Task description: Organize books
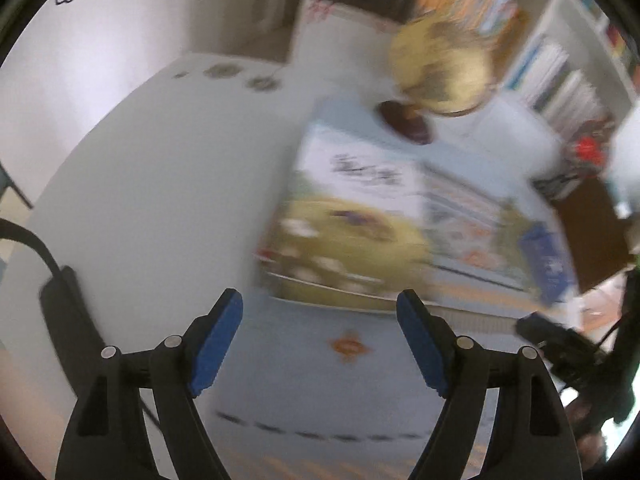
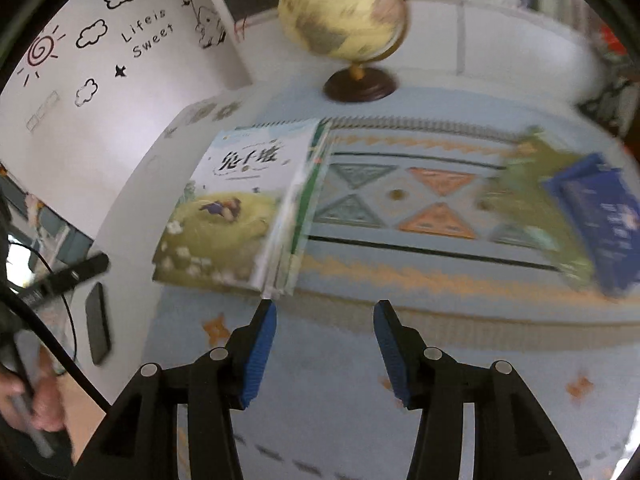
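Observation:
A small stack of books lies on the patterned cloth; its top book (image 2: 228, 208) has a white and yellow-green cover, also seen blurred in the left wrist view (image 1: 348, 232). A blue book (image 2: 600, 216) lies on a green one (image 2: 532, 200) at the right, and shows in the left wrist view (image 1: 546, 260). My right gripper (image 2: 325, 312) is open and empty, just in front of the stack's near right corner. My left gripper (image 1: 320, 300) is open and empty, in front of the stack.
A globe (image 2: 344, 12) on a dark round base stands behind the books. A bookshelf (image 1: 560, 76) rises at the back right. A black phone (image 2: 98, 324) lies near the white table's left edge. The other gripper (image 1: 560, 348) shows at the right.

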Demonstrator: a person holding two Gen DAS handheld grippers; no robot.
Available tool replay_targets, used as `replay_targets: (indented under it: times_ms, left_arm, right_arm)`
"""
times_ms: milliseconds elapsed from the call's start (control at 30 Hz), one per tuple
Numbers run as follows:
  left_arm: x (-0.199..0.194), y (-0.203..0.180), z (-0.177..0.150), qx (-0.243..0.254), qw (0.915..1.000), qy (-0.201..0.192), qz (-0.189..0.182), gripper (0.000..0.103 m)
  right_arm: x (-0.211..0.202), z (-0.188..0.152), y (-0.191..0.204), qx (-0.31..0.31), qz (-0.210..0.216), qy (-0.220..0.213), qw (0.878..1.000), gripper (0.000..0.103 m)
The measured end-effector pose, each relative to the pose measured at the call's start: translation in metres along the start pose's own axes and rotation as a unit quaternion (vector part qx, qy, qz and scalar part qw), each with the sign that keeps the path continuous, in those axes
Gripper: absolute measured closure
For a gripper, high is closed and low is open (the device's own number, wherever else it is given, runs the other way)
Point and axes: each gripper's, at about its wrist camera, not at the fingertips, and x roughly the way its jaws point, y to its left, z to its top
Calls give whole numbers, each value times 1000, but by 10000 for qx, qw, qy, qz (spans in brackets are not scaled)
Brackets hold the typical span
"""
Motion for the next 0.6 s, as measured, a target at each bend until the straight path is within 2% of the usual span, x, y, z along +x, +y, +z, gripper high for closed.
replay_targets:
  times_ms: [100, 267, 433, 600]
  left_arm:
    - [-27, -41, -11, 189, 9997, 80, -153, 25]
    - [-79, -113, -31, 572, 9957, -340, -638, 25]
    - [-97, -183, -53, 1109, 9902, -464, -712, 25]
    - [-90, -235, -71, 1668, 9834, -354, -626, 25]
  right_arm:
    - [-55, -30, -18, -41, -251, -370, 9990, 54]
    - [-131, -75, -39, -280, -1200, -935, 9880, 50]
    - [-180, -111, -69, 106, -1437, -1138, 9830, 50]
    - [-204, -131, -94, 501, -1602, -1300, 9772, 49]
